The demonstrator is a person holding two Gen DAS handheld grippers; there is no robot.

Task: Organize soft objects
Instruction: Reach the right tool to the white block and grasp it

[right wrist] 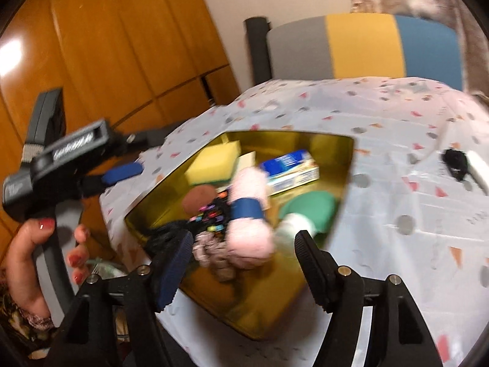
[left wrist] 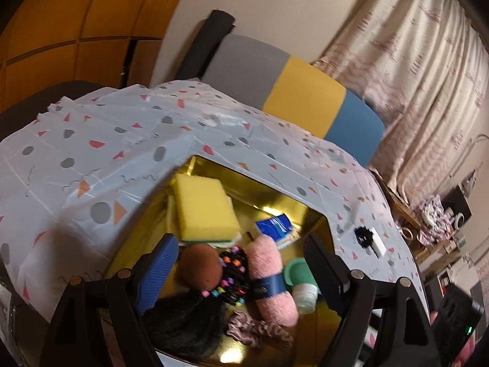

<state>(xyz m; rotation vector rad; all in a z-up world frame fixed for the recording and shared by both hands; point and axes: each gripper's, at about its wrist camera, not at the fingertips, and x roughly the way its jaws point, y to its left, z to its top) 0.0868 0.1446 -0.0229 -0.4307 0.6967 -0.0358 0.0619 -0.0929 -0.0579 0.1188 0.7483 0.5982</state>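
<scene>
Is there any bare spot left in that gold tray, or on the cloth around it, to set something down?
The gold tray is crowded: yellow sponge, pink yarn, scrunchie, green lid. Only its near corner is bare. The tablecloth is bare left of the tray; a black keychain sits on its right.

Gold tray (left wrist: 308, 211): one, on the bench (left wrist: 91, 159).
In the tray:
- yellow sponge (left wrist: 204, 208): one
- pink yarn skein (left wrist: 272, 278) with a blue band: one
- brown round pad (left wrist: 200, 264): one
- black piece with coloured beads (left wrist: 233, 275): one
- dusty-pink scrunchie (left wrist: 258, 330): one
- blue-and-white packet (left wrist: 276, 226): one
- green-lidded container (left wrist: 301, 278): one
- dark mesh bundle (left wrist: 186, 324): one

On the bench beside the tray: one small black item (left wrist: 363, 237), one white block (left wrist: 379, 241).
Behind the bench: one grey, yellow and blue chair (left wrist: 305, 91).
</scene>
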